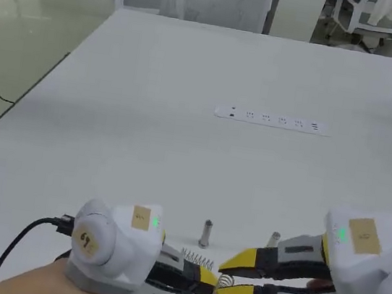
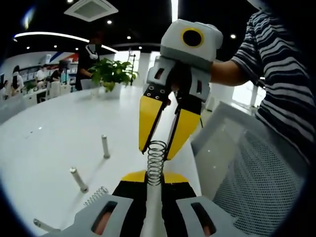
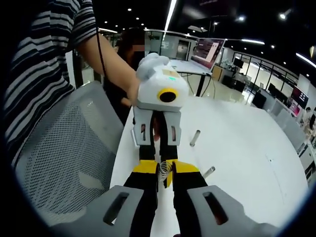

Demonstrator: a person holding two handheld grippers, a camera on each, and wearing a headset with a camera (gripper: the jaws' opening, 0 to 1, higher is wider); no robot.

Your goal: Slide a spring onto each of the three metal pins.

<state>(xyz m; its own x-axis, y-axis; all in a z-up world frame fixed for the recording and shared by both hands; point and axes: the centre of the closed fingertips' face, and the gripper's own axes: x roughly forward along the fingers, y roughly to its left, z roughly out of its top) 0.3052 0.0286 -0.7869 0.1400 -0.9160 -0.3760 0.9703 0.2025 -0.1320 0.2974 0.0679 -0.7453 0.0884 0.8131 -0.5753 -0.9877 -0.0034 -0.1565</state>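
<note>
Head view, left to right: your left gripper sits low at the near edge of the table, jaws clamped on one end of a spring. Just beyond its tips a spare spring lies flat, w/ one pin upright behind it & a second pin further right. Your right gripper faces the left one, jaws straddling the spring's other end. Can't tell whether they pinch it or just bracket it. Left gripper view has the held spring rising straight out of the left jaws.

Handling, as I judge it: the spring's v. light, thin wire, squashy & bendy, so it'll prob. buckle or ping away if squeezed mid-coil. Grip it near one end w/ light pressure, keeping the bore open & the free end clear for the pin. Pins look stiff & smooth, prob. easy to tip, so come down along the axis.
</note>
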